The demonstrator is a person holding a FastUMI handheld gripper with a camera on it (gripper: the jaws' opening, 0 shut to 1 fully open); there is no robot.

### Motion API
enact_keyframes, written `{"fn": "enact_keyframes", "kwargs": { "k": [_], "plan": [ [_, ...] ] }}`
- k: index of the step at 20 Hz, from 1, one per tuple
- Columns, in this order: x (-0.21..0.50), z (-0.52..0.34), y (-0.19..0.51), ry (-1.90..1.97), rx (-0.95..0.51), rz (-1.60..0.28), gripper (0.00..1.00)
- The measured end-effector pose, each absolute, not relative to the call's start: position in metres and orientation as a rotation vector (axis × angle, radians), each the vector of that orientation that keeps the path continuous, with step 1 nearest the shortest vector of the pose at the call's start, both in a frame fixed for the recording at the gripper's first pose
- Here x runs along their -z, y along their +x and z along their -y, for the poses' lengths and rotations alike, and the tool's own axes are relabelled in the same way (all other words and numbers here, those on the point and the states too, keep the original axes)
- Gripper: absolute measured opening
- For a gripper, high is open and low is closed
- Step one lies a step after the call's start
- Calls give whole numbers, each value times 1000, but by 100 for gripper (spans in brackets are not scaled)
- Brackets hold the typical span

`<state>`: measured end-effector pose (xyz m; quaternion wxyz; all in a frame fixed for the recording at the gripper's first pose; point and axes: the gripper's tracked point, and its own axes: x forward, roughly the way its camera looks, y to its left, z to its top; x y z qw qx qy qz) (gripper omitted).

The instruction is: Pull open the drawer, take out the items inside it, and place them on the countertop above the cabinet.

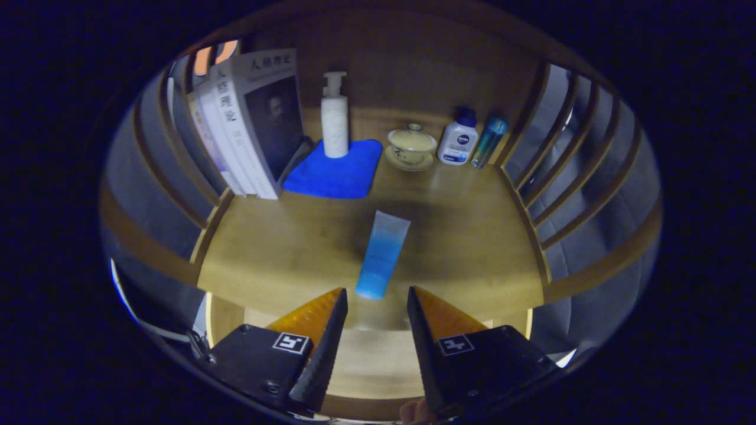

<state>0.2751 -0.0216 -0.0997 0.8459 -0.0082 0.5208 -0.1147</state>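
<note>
Claw [377, 295] held level, pointing forward, both fingers [322, 330] in view from the base to the tips. Jaws spread apart with a clear gap, nothing pinched between them, no contact on either pad. Tips roughly level with each other, fingers converging slightly toward the front. Square marker on each finger base, facing up. Small part of a hand [416, 411] visible just behind the right finger's base, mostly hidden.
</note>
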Motion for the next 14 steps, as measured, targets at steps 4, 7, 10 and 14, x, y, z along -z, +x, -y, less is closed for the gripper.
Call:
{"fn": "enact_keyframes", "kwargs": {
  "k": [4,7,10,14],
  "plan": [
    [79,4,214,-52,177,-1057,65],
    [69,-7,165,-54,141,-1019,67],
    [57,-14,126,-46,137,-951,67],
    [57,-35,73,-49,81,-880,79]
  ]
}}
